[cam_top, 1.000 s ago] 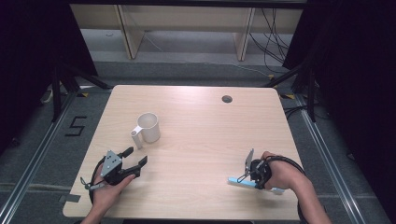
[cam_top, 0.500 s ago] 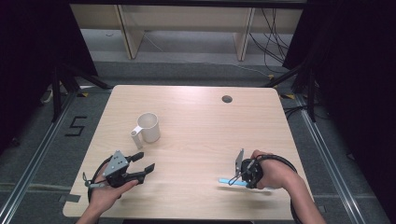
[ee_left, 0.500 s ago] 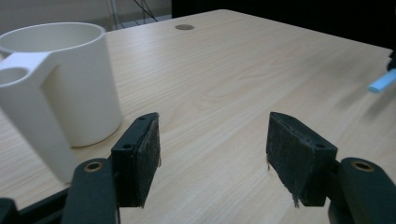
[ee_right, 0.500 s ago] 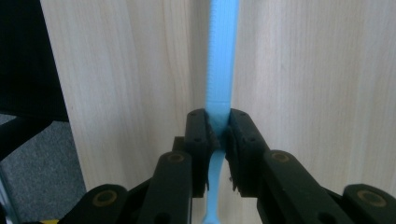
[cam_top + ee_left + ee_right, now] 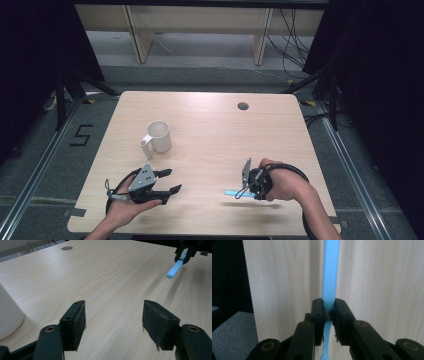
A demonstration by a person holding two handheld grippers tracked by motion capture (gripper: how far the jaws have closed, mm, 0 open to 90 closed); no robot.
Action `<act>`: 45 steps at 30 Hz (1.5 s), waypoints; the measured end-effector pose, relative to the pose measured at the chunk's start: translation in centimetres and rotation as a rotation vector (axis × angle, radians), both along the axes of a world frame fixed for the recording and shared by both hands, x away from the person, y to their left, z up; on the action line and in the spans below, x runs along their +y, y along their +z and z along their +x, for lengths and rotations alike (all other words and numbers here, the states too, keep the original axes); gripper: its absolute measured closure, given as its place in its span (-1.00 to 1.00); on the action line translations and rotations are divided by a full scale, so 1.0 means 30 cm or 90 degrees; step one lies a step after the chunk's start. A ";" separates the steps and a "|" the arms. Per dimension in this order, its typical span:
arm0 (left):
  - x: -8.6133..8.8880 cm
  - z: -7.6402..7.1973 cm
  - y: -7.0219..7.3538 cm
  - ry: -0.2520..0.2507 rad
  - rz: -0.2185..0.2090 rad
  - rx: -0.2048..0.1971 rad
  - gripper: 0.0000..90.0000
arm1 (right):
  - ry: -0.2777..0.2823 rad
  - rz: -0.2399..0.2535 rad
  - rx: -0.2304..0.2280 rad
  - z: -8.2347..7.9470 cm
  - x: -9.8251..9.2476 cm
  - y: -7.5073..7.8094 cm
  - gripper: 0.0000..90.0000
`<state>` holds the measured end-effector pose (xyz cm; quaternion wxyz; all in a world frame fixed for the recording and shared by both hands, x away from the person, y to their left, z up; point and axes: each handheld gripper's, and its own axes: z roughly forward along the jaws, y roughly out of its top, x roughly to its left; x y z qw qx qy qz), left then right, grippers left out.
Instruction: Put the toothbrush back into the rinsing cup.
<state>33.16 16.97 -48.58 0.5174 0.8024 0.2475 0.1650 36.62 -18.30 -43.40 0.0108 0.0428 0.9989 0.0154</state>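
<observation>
Right gripper (image 5: pixel 329 312) jaws pinched tight on slim light-blue plastic stick with ridged upper part (image 5: pixel 329 270), pads (image 5: pixel 318 315) squeezing its narrow waist. Ridged length running straight ahead beyond the jaws, thin curved tail poking back below them. Looks like a toothbrush or similar tool, cannot tell for sure. In high view, same right gripper (image 5: pixel 248 186) near front right of pale wood-grain table (image 5: pixel 225 130), blue end sticking out toward table centre, seemingly lifted clear of the surface, shadow beneath.

Left gripper (image 5: pixel 113 320) jaws spread, having just been closing a little, nothing between the pads (image 5: pixel 80 320), bare tabletop there. In high view, left gripper (image 5: pixel 165 182) at front left, aimed across toward the right hand. Blue stick seen far off at upper right of left gripper view, well apart from these pads.

White ceramic mug with handle (image 5: pixel 158 137) upright, just behind left gripper, untouched, rim open; white wall at left edge of left gripper view.

Progress judged: pickup of stick done, grasp secure. Left: carry over and drop into mug, probably, or hand across to left gripper. Mug not yet approached, stick and mug well apart. Early-to-middle stage.
</observation>
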 end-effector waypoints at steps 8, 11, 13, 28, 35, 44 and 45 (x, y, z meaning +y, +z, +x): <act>-0.059 0.008 -0.014 -0.066 0.012 0.002 -0.25 | 0.026 0.007 -0.008 0.010 0.058 0.022 0.76; -0.070 0.012 -0.019 -0.080 0.012 0.004 -0.24 | 0.029 0.002 -0.010 0.012 0.071 0.026 0.77; -0.084 0.013 -0.020 -0.088 0.019 0.006 -0.24 | 0.043 0.008 -0.008 0.018 0.084 0.024 0.77; -0.163 0.016 -0.030 -0.167 0.012 0.002 -0.14 | 0.063 0.004 -0.006 0.025 0.173 0.033 0.76; -0.190 0.023 -0.046 -0.204 0.015 0.011 -0.04 | 0.087 0.006 -0.015 0.032 0.209 0.041 0.76; -0.223 0.027 -0.052 -0.221 0.002 0.009 0.11 | 0.117 0.007 -0.015 0.038 0.253 0.046 0.77; -0.223 0.027 -0.052 -0.221 0.002 0.009 0.14 | 0.119 0.013 -0.018 0.037 0.257 0.045 0.76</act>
